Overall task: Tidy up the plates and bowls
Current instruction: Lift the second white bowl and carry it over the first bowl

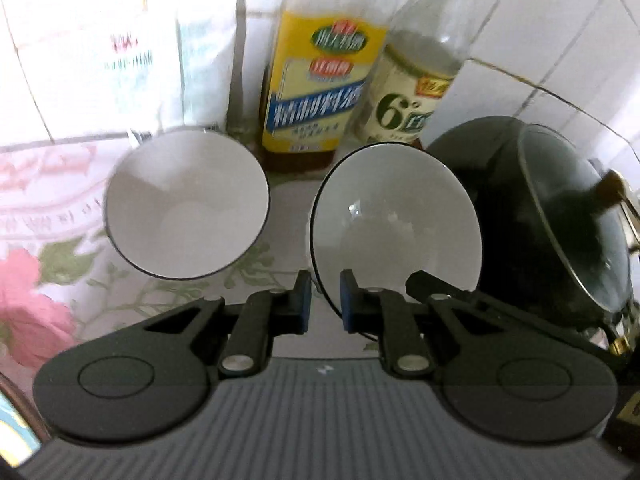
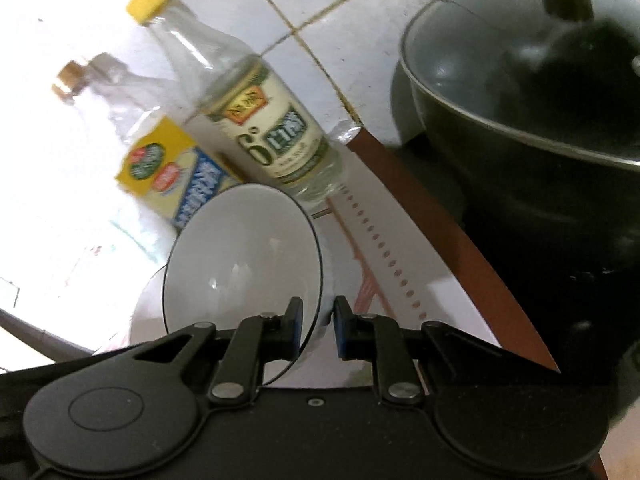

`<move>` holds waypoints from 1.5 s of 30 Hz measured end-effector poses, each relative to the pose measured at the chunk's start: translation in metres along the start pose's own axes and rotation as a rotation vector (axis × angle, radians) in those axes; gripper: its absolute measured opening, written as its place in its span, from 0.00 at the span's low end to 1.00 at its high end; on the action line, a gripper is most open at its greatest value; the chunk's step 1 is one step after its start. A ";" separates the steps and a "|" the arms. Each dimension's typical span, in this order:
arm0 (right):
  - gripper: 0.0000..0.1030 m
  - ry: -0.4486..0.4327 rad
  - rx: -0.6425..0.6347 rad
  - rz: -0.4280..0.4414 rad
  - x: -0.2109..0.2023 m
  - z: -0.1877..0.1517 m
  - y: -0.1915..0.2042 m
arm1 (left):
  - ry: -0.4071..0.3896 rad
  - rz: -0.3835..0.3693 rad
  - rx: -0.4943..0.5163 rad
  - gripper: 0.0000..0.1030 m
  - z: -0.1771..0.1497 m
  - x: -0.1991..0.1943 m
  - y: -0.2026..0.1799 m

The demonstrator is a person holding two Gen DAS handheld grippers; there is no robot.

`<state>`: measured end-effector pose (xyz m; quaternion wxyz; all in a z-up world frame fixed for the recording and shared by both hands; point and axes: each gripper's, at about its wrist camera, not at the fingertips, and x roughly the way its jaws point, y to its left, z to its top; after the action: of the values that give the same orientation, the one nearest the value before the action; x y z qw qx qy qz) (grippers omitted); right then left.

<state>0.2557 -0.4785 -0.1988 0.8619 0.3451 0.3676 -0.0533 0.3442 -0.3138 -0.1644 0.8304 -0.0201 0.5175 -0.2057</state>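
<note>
Two white bowls with dark rims show in the left wrist view. The left bowl (image 1: 186, 204) stands apart on the flowered cloth. The right bowl (image 1: 394, 220) is tilted, and my left gripper (image 1: 325, 304) has its near rim between its narrowly spaced blue pads. In the right wrist view my right gripper (image 2: 317, 328) has the right rim of a tilted white bowl (image 2: 242, 268) between its pads. That bowl is held above another white dish (image 2: 146, 312).
Two bottles, one yellow-labelled (image 1: 316, 80) and one pale-labelled (image 1: 412, 92), stand against the tiled wall. A black wok (image 1: 552, 216) with a glass lid sits at the right; it also shows in the right wrist view (image 2: 540, 152). A flowered cloth (image 1: 44, 264) covers the counter.
</note>
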 end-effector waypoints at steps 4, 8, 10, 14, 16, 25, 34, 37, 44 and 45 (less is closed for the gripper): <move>0.19 -0.032 -0.031 0.017 -0.027 -0.003 0.021 | -0.019 0.014 0.037 0.13 -0.001 -0.031 -0.002; 0.19 -0.015 -0.074 0.040 -0.053 -0.003 0.044 | -0.015 0.021 0.037 0.13 -0.013 -0.061 0.003; 0.19 -0.008 -0.098 0.043 -0.066 -0.006 0.052 | -0.004 0.004 0.021 0.13 -0.018 -0.076 0.008; 0.19 0.017 -0.132 0.047 -0.087 -0.021 0.065 | -0.025 -0.019 0.026 0.13 -0.031 -0.109 0.016; 0.19 0.026 -0.146 0.052 -0.101 -0.031 0.068 | -0.025 -0.024 0.031 0.13 -0.038 -0.122 0.019; 0.20 0.095 -0.181 0.071 -0.120 -0.076 0.079 | -0.027 -0.031 0.042 0.14 -0.076 -0.162 0.035; 0.19 0.162 -0.147 0.107 -0.118 -0.111 0.068 | -0.022 -0.039 -0.026 0.14 -0.113 -0.167 0.058; 0.19 0.183 -0.096 0.114 -0.111 -0.116 0.060 | -0.012 -0.050 -0.073 0.14 -0.124 -0.161 0.064; 0.19 0.151 -0.096 0.067 -0.109 -0.124 0.054 | 0.025 -0.059 -0.176 0.13 -0.146 -0.137 0.067; 0.19 0.149 -0.101 0.063 -0.109 -0.125 0.054 | 0.028 -0.060 -0.183 0.13 -0.148 -0.136 0.068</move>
<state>0.1211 -0.3760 -0.1574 0.8496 0.3157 0.4221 0.0182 0.1861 -0.1755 -0.1336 0.8113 -0.1084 0.5448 -0.1823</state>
